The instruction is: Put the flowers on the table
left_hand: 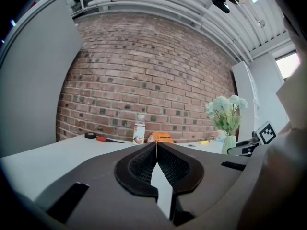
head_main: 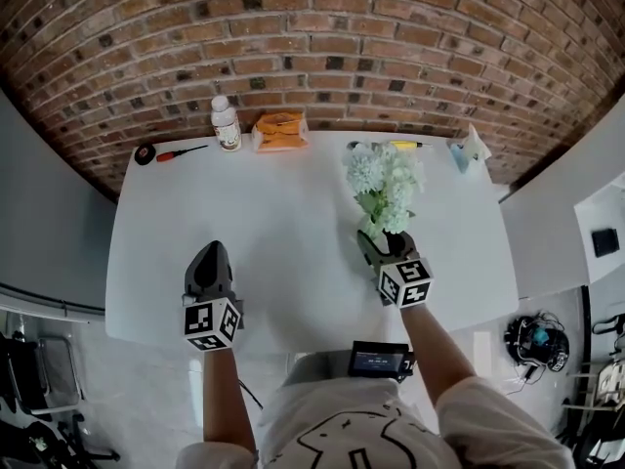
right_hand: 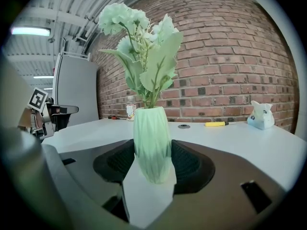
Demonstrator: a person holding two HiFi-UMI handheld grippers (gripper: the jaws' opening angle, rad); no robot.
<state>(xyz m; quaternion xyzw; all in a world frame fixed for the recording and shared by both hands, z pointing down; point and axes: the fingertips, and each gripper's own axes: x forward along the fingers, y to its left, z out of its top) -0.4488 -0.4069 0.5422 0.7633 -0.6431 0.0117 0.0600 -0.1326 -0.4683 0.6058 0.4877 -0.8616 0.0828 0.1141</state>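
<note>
Presently, the left hand-held gripper [head_main: 211, 254] hangs idle over the near left part of the white table [head_main: 293, 203]. Its jaws are closed tip to tip with nothing between them. Along the far edge, from the left, lie a roll of tape [head_main: 145, 153], a screwdriver [head_main: 182, 151], a bottle [head_main: 226, 125] and an orange packet [head_main: 280, 131].

Right of centre, the right hand-held gripper [head_main: 387, 248] is closed on the vase [right_hand: 152, 143] that carries the flowers [head_main: 384, 179], with one pad against each side of its lower body. The vase stands upright over the table, well clear of the items at the back. Whether its base already touches the surface cannot be determined from these views.

Assessment of the step in hand: the placing. The vase should be kept vertical and lowered until the base sits flat. The jaws should then be opened evenly, so neither pad drags it sideways, and drawn straight back toward the person. The tall, leafy top makes tipping the main risk.

Condition of the item: a pale green vase with a faceted, ribbed surface, narrowing toward the foot. It holds pale, whitish-green blooms in rounded clusters on slender stems, with broad green leaves spreading above the rim.
</note>
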